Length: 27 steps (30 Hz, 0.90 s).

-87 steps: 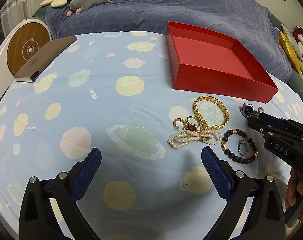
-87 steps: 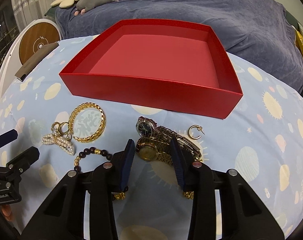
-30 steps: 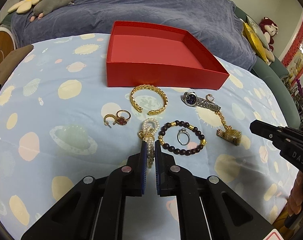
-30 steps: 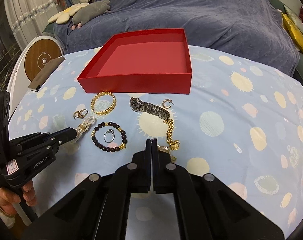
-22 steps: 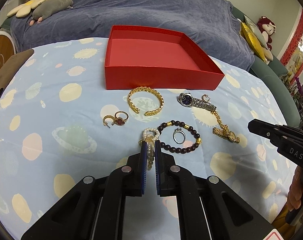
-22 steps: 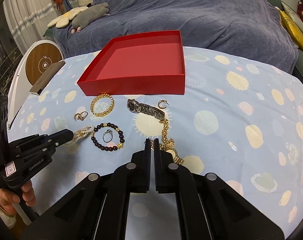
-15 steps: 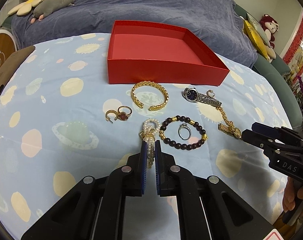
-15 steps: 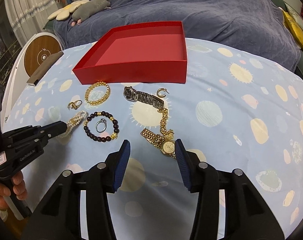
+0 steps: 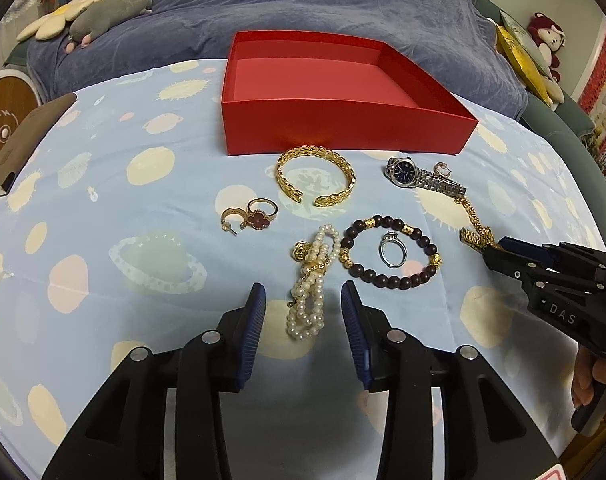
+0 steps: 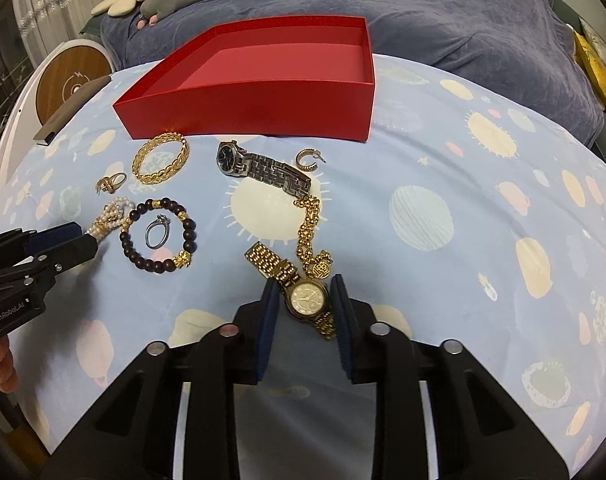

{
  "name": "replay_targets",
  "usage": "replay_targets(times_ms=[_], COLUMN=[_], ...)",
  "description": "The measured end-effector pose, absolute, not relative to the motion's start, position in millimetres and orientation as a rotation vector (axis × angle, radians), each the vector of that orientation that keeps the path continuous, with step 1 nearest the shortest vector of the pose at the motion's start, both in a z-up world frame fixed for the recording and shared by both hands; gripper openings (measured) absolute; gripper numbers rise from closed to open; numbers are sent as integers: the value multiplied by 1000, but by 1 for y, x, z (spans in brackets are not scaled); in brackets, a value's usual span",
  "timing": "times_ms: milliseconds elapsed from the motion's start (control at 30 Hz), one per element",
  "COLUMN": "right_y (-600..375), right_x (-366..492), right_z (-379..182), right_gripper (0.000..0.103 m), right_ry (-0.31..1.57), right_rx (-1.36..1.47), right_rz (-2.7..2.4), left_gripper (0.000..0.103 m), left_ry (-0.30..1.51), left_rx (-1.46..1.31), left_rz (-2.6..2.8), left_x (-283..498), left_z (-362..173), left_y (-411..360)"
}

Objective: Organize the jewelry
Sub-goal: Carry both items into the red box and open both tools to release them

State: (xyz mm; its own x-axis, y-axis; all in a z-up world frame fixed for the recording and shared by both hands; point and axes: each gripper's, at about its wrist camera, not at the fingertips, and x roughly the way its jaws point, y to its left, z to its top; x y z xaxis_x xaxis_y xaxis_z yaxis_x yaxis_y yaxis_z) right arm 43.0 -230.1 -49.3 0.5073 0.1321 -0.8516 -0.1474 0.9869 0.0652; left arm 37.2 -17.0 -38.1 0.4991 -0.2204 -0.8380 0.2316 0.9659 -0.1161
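Blue planet-print cloth point(image 9: 151, 240) covers the bed, with an empty red box point(image 9: 335, 128) at upper centre of both views and the jewelry scattered below it. Lower centre of the left view, the left gripper point(image 9: 303, 312) stands spread around the pearl strand point(image 9: 311, 280), whose long axis runs up the frame between the pads. Likewise the right gripper point(image 10: 303, 304) brackets the gold watch point(image 10: 307, 299), unclosed, band slanting to the upper left.
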Motion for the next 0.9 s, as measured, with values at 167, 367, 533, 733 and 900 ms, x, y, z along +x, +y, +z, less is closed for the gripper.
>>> replay_targets(times_ms=[167, 367, 533, 733, 900], right_y=[-229, -229, -227, -231, -232], right_x=[38, 32, 28, 23, 27], right_z=[-47, -35, -23, -3, 24], right_gripper=[22, 22, 22, 22, 22], right_ry=[1049, 1045, 1022, 982, 927], right_rx=[-2, 39, 44, 56, 85], right_rz=[172, 187, 201, 207, 206], left_gripper=[39, 18, 10, 10, 10], left_ry=[1005, 979, 990, 970, 927], left_rx=[48, 77, 56, 11, -48], left_rz=[-285, -281, -298, -322, -350], left_x=[40, 45, 44, 40, 41], left_z=[-44, -46, -44, -26, 3], left_y=[-24, -31, -32, -29, -28])
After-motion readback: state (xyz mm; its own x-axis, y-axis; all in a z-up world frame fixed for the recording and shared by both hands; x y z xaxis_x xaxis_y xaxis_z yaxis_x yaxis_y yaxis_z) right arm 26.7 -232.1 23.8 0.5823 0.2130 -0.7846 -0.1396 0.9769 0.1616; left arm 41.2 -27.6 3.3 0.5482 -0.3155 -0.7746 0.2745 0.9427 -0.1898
